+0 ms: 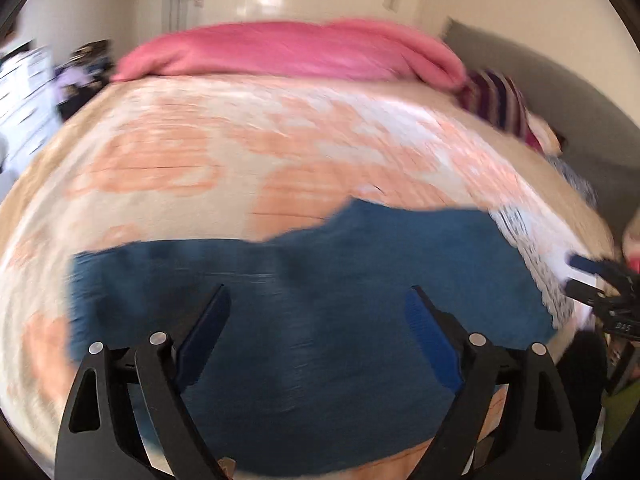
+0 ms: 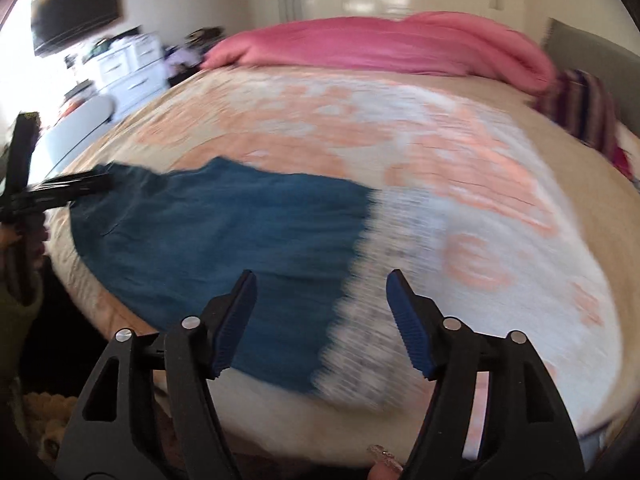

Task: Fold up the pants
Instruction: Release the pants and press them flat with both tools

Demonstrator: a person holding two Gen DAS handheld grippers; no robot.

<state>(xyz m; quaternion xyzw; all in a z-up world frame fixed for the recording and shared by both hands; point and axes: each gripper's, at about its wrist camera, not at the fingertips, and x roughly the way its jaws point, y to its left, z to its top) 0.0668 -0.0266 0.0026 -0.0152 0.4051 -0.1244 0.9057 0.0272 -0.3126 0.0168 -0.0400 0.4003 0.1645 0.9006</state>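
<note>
The teal-blue pants (image 1: 320,320) lie flat on the bed near its front edge; a white-and-grey patterned part (image 1: 532,248) adjoins them on the right. My left gripper (image 1: 318,296) is open and empty just above the blue cloth. My right gripper (image 2: 322,280) is open and empty above the seam between the blue cloth (image 2: 224,232) and the patterned part (image 2: 380,304). The right gripper also shows at the right edge of the left wrist view (image 1: 580,276); the left one shows at the left edge of the right wrist view (image 2: 80,184). Both views are motion-blurred.
The bed carries a peach-and-white patterned cover (image 1: 240,152). A pink duvet (image 1: 288,52) lies along the far side, with a striped pillow (image 1: 496,100) and grey headboard (image 1: 560,92) at right. White drawers (image 2: 128,64) and a wall TV (image 2: 76,12) stand at left.
</note>
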